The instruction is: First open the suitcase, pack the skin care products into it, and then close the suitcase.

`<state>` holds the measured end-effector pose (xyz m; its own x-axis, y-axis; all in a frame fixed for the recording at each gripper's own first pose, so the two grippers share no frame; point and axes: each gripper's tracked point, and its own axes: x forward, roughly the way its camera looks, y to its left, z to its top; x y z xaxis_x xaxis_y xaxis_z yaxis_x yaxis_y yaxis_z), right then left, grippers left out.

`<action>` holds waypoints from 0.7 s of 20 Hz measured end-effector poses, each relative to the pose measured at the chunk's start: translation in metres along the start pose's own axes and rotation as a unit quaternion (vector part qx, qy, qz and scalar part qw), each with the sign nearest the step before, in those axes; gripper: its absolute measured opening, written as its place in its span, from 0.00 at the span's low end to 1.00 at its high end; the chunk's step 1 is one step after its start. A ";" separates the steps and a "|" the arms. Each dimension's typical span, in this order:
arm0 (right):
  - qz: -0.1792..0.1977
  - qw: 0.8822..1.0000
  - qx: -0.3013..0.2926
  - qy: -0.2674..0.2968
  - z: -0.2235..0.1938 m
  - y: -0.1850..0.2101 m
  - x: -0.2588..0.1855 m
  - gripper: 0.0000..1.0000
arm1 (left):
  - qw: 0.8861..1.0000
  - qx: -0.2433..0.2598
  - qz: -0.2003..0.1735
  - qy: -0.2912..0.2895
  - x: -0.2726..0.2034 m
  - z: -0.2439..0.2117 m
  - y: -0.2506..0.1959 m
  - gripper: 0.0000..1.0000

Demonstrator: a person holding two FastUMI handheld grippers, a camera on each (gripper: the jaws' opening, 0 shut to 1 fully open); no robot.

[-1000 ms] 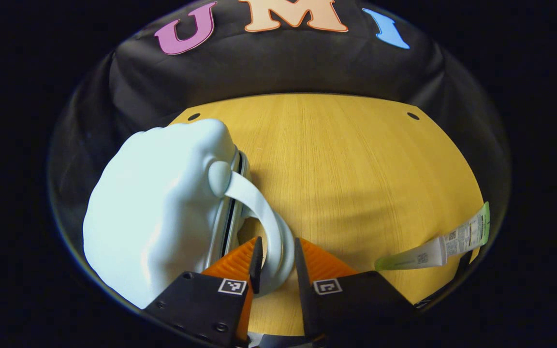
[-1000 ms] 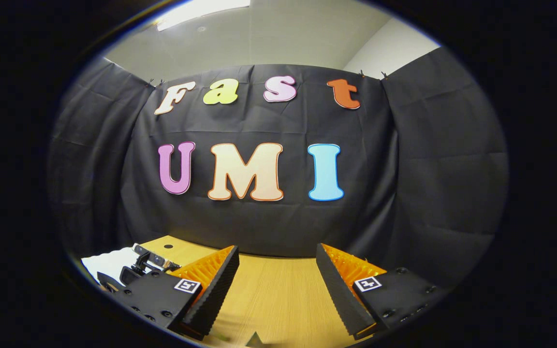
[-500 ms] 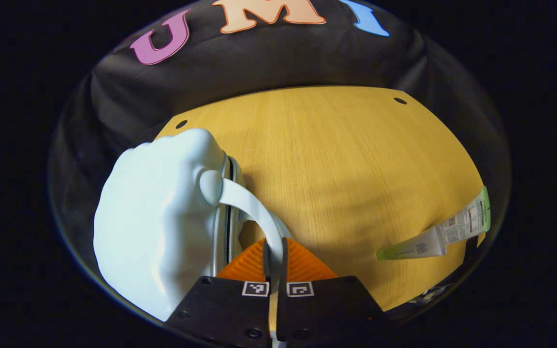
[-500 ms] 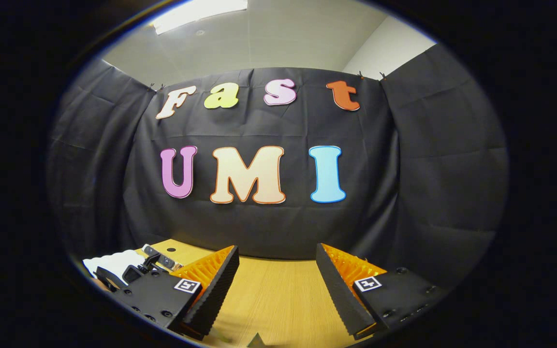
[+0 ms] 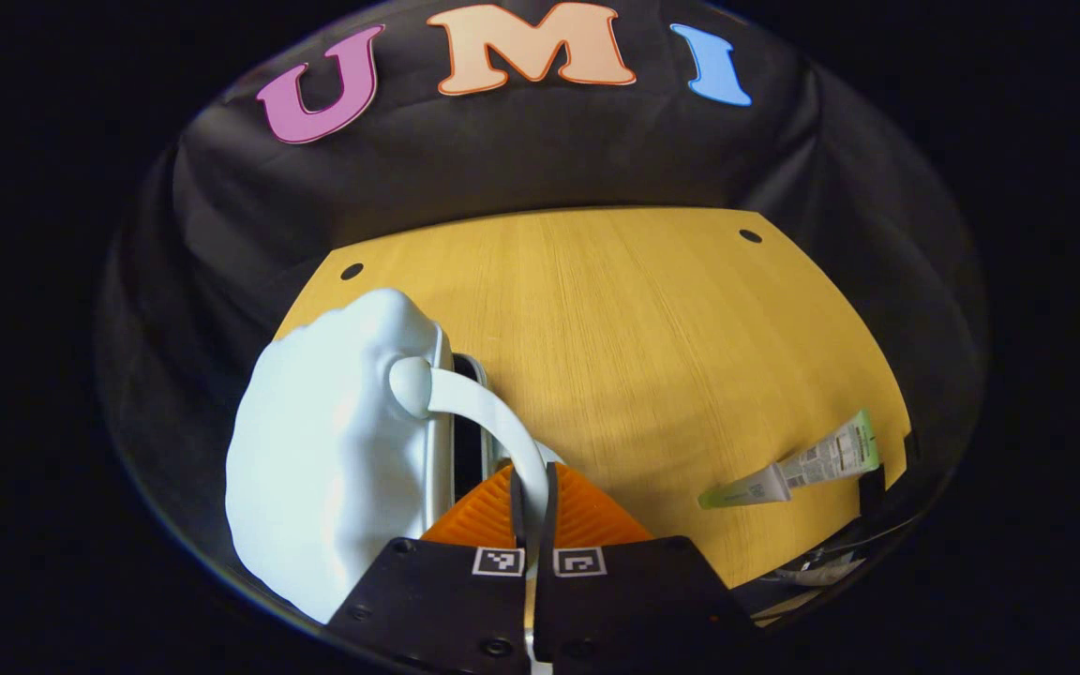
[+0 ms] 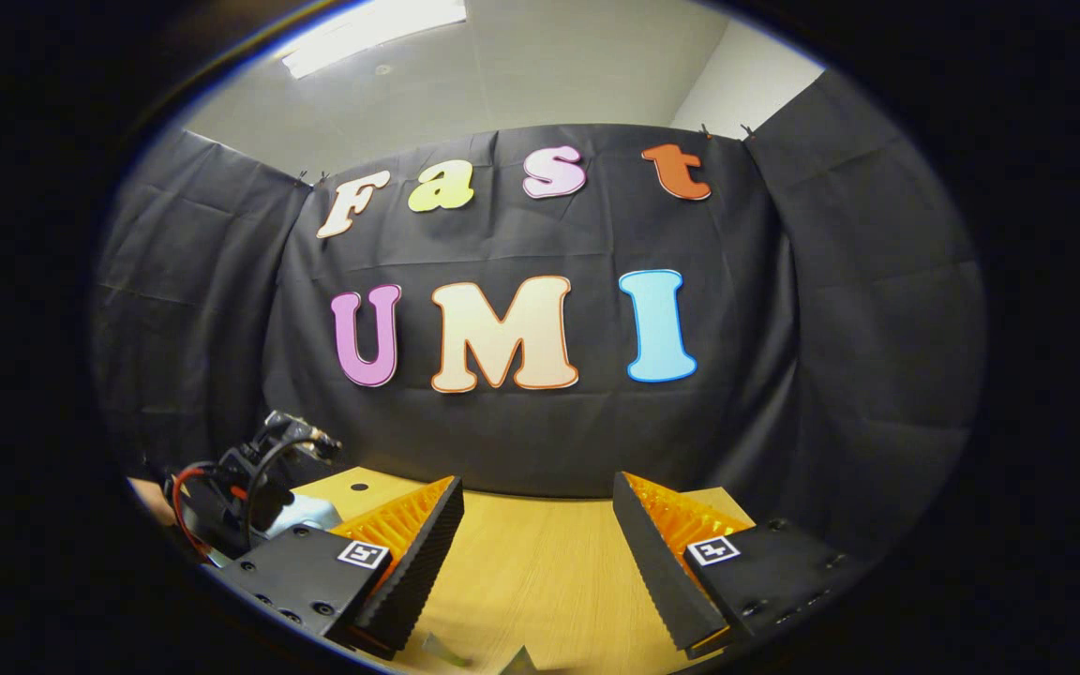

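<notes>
1 suitcase point(image 5: 334, 459), lid slightly ajar.

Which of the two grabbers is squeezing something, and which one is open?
The left gripper is squeezing: its fingers are shut on the pale suitcase's handle. The right gripper holds nothing, its fingers wide apart above the table.

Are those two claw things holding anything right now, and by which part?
The left gripper is clamped on the pale suitcase by its curved handle. The right gripper is open, holding nothing.
</notes>
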<state>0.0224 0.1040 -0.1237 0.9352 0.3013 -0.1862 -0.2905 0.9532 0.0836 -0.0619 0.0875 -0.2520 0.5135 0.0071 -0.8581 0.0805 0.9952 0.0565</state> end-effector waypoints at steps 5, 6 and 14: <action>0.024 1.000 0.003 -0.009 0.006 0.019 0.006 1.00 | 0.999 -0.016 -0.027 -0.018 -0.035 0.032 0.026 0.00; 0.027 1.000 0.004 -0.011 0.006 0.023 0.007 0.99 | 0.999 -0.021 -0.030 -0.027 -0.041 0.040 0.034 0.00; 0.061 0.998 -0.003 -0.017 0.011 0.066 0.010 0.99 | 0.994 -0.053 -0.038 -0.086 -0.089 0.080 0.115 0.00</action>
<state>0.0148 0.1693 -0.1097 0.8989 0.4145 -0.1422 -0.4039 0.9095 0.0981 -0.0298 0.1937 -0.1286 0.6488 -0.0762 -0.7571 0.0387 0.9970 -0.0673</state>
